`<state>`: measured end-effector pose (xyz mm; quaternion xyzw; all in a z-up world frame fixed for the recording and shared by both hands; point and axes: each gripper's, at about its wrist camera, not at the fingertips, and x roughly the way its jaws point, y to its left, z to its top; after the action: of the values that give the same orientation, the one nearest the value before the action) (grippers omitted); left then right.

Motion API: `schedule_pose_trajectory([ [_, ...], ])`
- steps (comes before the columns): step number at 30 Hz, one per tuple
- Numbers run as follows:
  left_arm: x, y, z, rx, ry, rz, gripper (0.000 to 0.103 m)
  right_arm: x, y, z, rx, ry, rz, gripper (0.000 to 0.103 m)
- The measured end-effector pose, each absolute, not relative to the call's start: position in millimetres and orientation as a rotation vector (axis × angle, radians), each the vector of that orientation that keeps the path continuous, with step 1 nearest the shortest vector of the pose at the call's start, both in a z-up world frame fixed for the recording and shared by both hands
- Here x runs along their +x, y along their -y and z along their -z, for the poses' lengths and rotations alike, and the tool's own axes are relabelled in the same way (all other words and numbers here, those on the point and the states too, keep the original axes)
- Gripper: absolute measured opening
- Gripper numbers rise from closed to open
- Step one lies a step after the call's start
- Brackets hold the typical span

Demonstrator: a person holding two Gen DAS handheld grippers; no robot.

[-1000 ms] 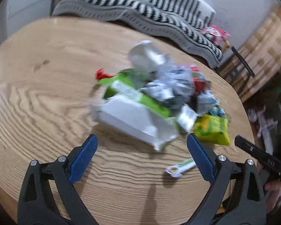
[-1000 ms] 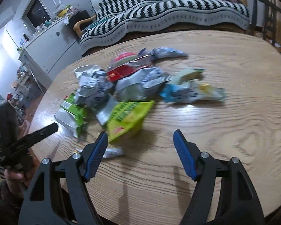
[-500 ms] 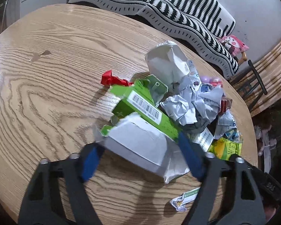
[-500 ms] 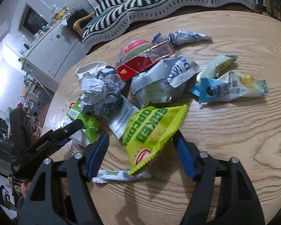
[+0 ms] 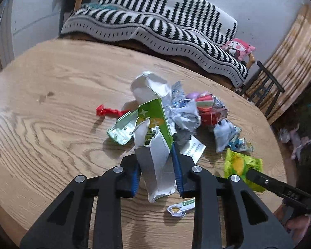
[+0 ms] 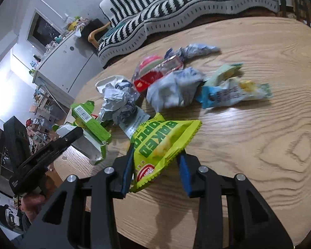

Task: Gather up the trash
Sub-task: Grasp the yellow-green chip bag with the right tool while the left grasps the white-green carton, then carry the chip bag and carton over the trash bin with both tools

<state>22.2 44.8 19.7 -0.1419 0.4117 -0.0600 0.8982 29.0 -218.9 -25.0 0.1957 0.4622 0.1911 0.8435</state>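
Observation:
A heap of trash lies on a round wooden table (image 5: pixel 51 124). My left gripper (image 5: pixel 156 174) is shut on a torn green and white carton (image 5: pixel 155 141), which stands up between its blue pads; it also shows in the right wrist view (image 6: pixel 89 128). My right gripper (image 6: pixel 157 172) is shut on a yellow-green popcorn bag (image 6: pixel 165 143), which also shows in the left wrist view (image 5: pixel 242 168). Crumpled white paper (image 6: pixel 118 101), a red wrapper (image 5: pixel 107 111), a red packet (image 6: pixel 155 74) and a blue packet (image 6: pixel 228 95) lie in the heap.
A small white sachet (image 5: pixel 180 206) lies near the table's front edge. A sofa with a black and white striped blanket (image 5: pixel 155 27) stands behind the table. A dark chair (image 5: pixel 261 87) stands at the right. A grey cabinet (image 6: pixel 68 68) is at the left.
Both grippers moved forward into the heap and closed. The left took hold of the carton and tipped it upright. The right took hold of the popcorn bag.

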Motion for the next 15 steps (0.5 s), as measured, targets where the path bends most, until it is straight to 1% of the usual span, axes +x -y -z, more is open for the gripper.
schedule_pose_trajectory([
  [5,18.1,-6.8,-37.8,-0.223,-0.808,0.156,0.027,8.9,255.4,13.9,0.428,-0.939,-0.355,0.039],
  [8,12.6,29.4,-47.3,-0.172,-0.779,0.23,0.027,-10.7,287.5,4.4,0.425,-0.901,-0.293,0.039],
  [15,-16.3,164.7,-56.6,-0.035,-0.75,0.52,0.027,-76.5,392.5,-4.6,0.401,-0.82,-0.042,0.039],
])
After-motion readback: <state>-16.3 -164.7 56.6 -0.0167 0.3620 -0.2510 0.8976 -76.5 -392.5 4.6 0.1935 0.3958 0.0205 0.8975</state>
